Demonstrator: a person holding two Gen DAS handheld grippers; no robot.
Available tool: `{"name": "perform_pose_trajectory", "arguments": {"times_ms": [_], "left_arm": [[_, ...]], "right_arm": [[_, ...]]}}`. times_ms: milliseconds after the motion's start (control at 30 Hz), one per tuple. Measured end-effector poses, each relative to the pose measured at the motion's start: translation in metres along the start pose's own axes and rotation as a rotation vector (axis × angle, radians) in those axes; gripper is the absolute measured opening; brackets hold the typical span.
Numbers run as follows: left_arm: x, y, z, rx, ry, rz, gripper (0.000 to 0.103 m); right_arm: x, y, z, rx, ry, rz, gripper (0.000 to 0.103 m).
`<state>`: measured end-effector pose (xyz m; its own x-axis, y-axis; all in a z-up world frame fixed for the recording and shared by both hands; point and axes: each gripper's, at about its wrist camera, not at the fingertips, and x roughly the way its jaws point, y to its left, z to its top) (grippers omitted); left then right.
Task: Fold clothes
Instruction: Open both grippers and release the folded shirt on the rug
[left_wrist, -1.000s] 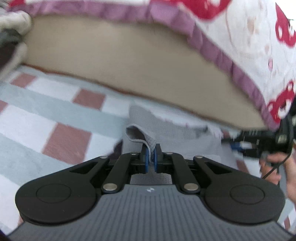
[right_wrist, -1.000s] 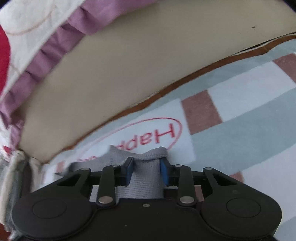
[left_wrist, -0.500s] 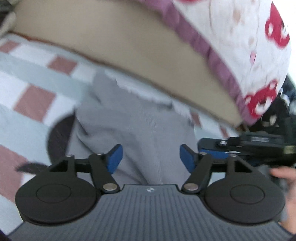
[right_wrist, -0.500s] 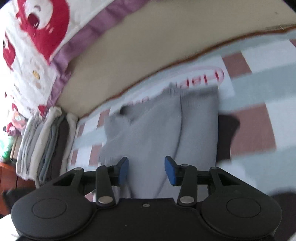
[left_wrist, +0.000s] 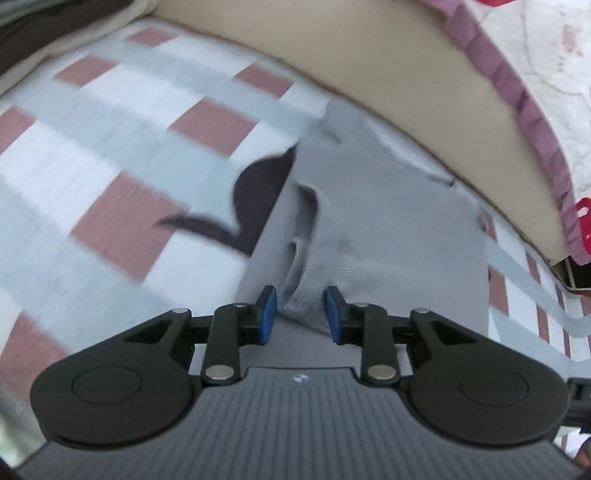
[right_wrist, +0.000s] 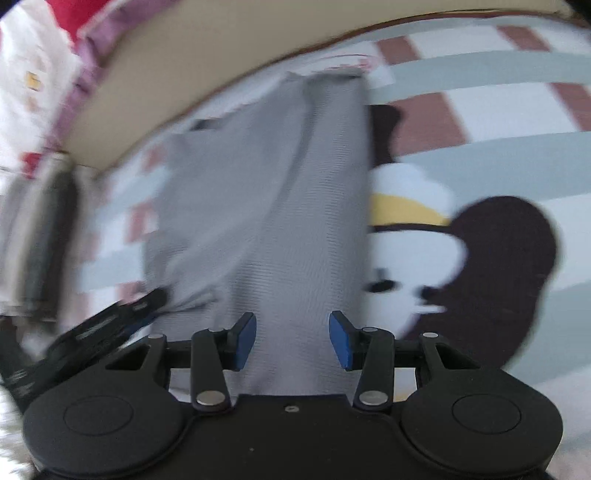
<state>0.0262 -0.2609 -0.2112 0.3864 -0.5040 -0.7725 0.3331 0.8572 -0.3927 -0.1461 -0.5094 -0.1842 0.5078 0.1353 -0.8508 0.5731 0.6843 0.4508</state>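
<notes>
Grey garment lies on the checked bed sheet, already narrowed lengthwise, probably partly folded (blurry). Left gripper fingers closing around a bunched edge; right gripper fingers apart, gripping nothing. Crosswise fold remains.

Claw hardware, both hands.
Left claw: black linkage arms, silver rivets, blue pads, ribbed grey housing. Right claw: same build, smooth black housing.

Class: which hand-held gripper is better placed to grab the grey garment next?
Left: its jaws are closing around a raised fold of the garment. Right stands open over flat cloth.
</notes>
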Motion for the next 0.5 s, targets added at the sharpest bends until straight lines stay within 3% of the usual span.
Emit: {"name": "perform_pose_trajectory", "arguments": {"times_ms": [133,200,333,400,500], "left_arm": [[-0.028,-0.02,0.0,0.234,-0.04,0.033,0.03],[-0.035,-0.024,0.004,0.317,-0.036,0.002,0.03],[-0.054,-0.018,0.002,0.444,-0.031,-0.075,0.03],[-0.061,-0.016,-0.001,0.529,-0.005,-0.115,0.027],[-0.066,-0.015,-0.012,0.689,0.09,-0.182,0.025]], "right_arm": [[-0.019,0.016,-0.017,-0.067,0.0,-0.017,0.049],[-0.031,0.029,-0.027,-0.135,-0.019,-0.036,0.049],[-0.049,0.055,-0.032,-0.413,-0.065,-0.133,0.049],[-0.048,0.065,-0.033,-0.561,-0.022,-0.163,0.051],[-0.044,0.069,-0.037,-0.666,0.084,-0.124,0.054]]}}
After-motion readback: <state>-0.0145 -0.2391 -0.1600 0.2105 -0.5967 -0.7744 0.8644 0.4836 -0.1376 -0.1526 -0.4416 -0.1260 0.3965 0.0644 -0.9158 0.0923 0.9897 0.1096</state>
